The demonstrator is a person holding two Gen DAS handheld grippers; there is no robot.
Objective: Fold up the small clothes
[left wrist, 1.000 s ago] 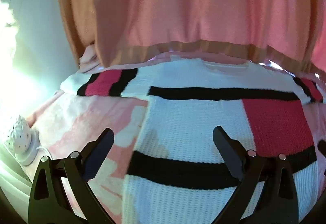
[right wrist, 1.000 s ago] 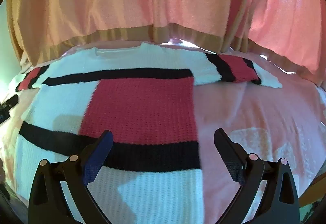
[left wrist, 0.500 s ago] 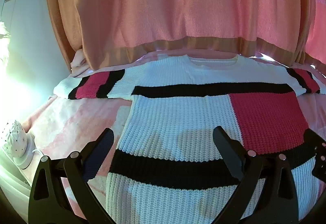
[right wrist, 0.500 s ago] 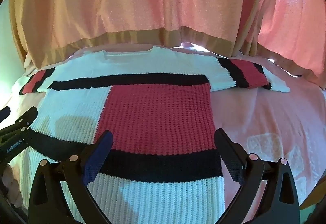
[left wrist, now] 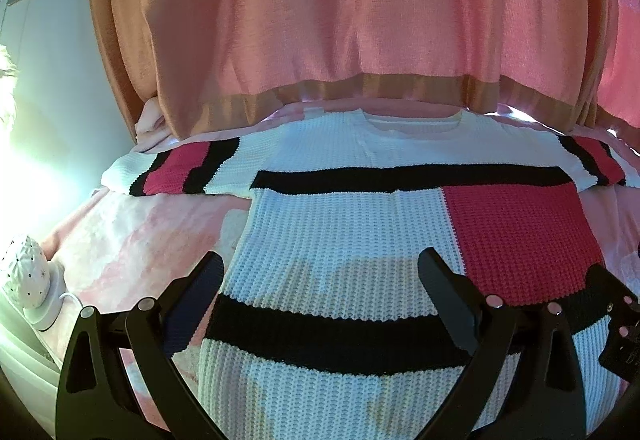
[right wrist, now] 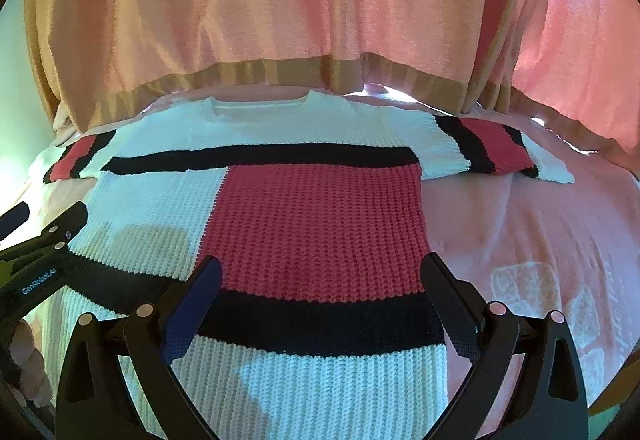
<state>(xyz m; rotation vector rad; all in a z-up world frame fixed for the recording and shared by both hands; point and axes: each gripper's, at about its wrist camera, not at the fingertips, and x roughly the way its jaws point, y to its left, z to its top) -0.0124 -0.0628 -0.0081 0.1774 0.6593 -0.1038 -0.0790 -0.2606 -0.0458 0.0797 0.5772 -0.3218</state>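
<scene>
— Sweater [left wrist: 340, 240] first: where is it?
— Spread flat and face up on the pink bed [right wrist: 540, 224], collar toward the curtain [right wrist: 280, 0], both sleeves out sideways. Its lower hem runs under both grippers, out of view.
— How will it handle?
— My guess is soft and limp, a thick waffle knit with some weight. It should drape and sag, not slide much on the fuzzy cover, and it may stretch if pulled by one point.
— So where to grab?
— Best at edges: a sleeve end, or the side seam near the hem. The right sleeve [right wrist: 500, 152] lies clear on open bedding, an easy pinch.
— Room to move?
— Plenty of bare cover right of the body. On the left, less: the left sleeve [left wrist: 180, 172] sits near the bed's edge, with a white lamp [left wrist: 24, 280] just beyond. The curtain hangs close behind the collar.
— And the grippers?
— Left gripper [left wrist: 320, 300] hovers over the white lower body, jaws wide, holding nothing. Right gripper [right wrist: 320, 300] hovers over the red panel and black band, jaws also wide and empty.
</scene>
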